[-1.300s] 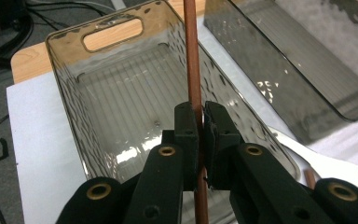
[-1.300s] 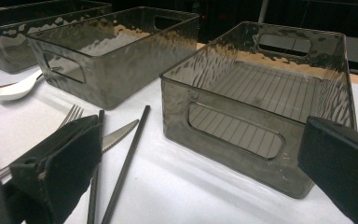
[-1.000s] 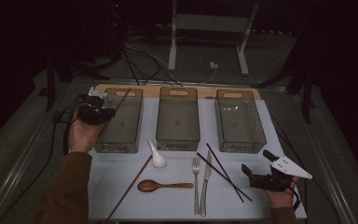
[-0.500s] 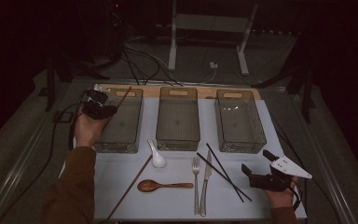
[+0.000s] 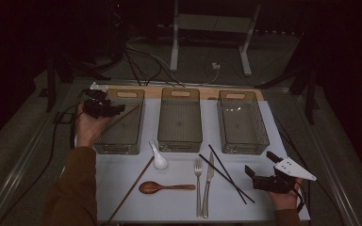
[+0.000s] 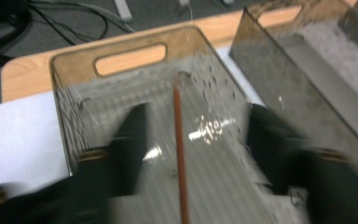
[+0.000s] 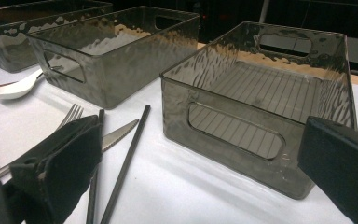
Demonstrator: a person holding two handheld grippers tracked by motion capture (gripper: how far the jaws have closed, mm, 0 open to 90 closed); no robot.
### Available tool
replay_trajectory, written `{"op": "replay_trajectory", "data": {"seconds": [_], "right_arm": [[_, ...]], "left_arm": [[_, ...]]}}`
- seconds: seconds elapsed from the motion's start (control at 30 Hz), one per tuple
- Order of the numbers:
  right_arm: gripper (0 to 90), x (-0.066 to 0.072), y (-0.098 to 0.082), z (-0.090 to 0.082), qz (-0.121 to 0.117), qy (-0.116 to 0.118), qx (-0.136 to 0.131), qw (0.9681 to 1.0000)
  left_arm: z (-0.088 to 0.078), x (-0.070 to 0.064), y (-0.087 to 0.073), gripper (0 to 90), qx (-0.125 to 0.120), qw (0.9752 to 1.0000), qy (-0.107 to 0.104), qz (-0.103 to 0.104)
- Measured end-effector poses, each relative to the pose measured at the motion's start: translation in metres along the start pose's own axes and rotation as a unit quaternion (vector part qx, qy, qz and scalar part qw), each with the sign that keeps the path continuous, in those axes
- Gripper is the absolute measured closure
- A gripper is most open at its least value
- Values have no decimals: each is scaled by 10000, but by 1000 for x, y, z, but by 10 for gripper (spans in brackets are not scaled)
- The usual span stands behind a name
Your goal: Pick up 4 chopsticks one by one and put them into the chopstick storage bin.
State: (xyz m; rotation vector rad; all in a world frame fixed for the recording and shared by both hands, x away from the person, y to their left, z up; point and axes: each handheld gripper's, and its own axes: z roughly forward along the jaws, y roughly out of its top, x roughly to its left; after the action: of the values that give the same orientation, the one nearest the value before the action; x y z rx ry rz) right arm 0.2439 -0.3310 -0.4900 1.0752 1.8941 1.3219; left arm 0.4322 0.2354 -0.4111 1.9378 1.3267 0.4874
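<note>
My left gripper (image 5: 114, 109) hovers over the left smoky plastic bin (image 5: 119, 149). Its jaws have just been opening and now stand wide. Between them a brown chopstick (image 6: 180, 140) slants down into the bin, and neither pad touches it. In the high view the same chopstick (image 5: 125, 117) crosses that bin at an angle. A second brown chopstick (image 5: 131, 187) lies on the white mat. At the front right my right gripper (image 5: 260, 163) rests open beside a pair of black chopsticks (image 5: 226, 176). In its own view the right gripper (image 7: 200, 128) faces the right bin (image 7: 261, 154) with nothing in its jaws.
A middle bin (image 5: 180, 142) and a right bin (image 5: 244, 149) stand in a row behind the cutlery. A white spoon (image 5: 159, 160), a wooden spoon (image 5: 162, 187), a fork (image 5: 198, 183) and a knife (image 5: 208, 181) lie on the mat. Cables trail at the far left.
The left jaws have opened off the brown chopstick, which now rests in the left bin. The left hand shifted slightly over that bin. The right gripper has not moved.
</note>
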Motion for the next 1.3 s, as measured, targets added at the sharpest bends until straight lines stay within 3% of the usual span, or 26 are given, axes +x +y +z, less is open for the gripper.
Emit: {"op": "replay_trajectory", "data": {"seconds": [0.03,0.1,0.27,0.47,0.53,0.83,1.2,1.3], "right_arm": [[0,0,0,0,0,0,0,10000],[0,0,0,0,-7,0,-1,10000],[0,0,0,0,-7,-3,-4,10000],[0,0,0,0,-1,-4,2,10000],[0,1,0,0,-12,3,4,10000],[0,1,0,0,-6,5,-2,10000],[0,2,0,0,-28,30,16,10000],[0,2,0,1,-32,38,7,10000]], "left_arm": [[-1,0,0,272,-23,10000,-24,-19],[-2,-1,-1,184,17,10000,17,-19],[-9,-1,-2,120,47,9999,129,-27],[-20,-2,-7,21,-7,9999,-94,-88],[-23,-3,-10,20,-27,9999,-125,-115],[-36,-17,-22,19,-254,9992,-254,145],[-51,-44,-35,19,-400,9966,-416,589],[-53,-51,-38,19,-368,9965,-463,590]]}}
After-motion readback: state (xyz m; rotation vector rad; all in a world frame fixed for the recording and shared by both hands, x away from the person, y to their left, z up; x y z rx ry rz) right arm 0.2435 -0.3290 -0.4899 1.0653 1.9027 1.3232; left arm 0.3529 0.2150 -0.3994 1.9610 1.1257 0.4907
